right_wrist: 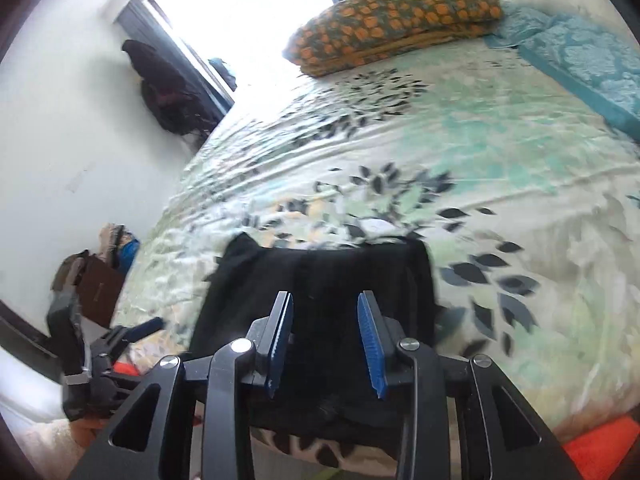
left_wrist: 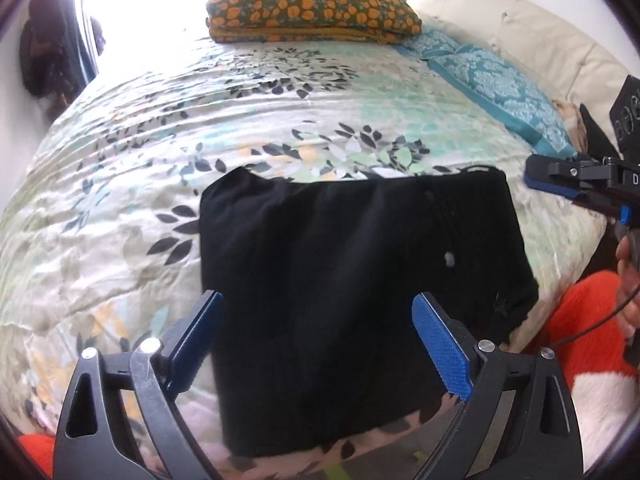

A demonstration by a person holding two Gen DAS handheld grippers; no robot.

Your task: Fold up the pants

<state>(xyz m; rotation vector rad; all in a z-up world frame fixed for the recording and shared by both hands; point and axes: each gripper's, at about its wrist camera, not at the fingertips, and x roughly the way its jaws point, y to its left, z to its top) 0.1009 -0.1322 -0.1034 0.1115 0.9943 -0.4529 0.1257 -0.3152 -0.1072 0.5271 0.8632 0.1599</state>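
Right wrist view blurs the pants (right_wrist: 320,280); left gripper (left_wrist: 316,320) and right gripper (right_wrist: 324,320) both spread, empty.

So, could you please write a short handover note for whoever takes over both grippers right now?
Left gripper: open, empty, hovering over the near part of the black pants.
Right gripper: open, empty, also above the pants' near edge.
Pants: lying in a compact rectangle near the front edge of the floral bedspread, neither gripper touching them.
Done: the pants look folded into a block.
Left: probably a final fold or smoothing; the near right corner looks a bit bunched. The layer count cannot be judged.
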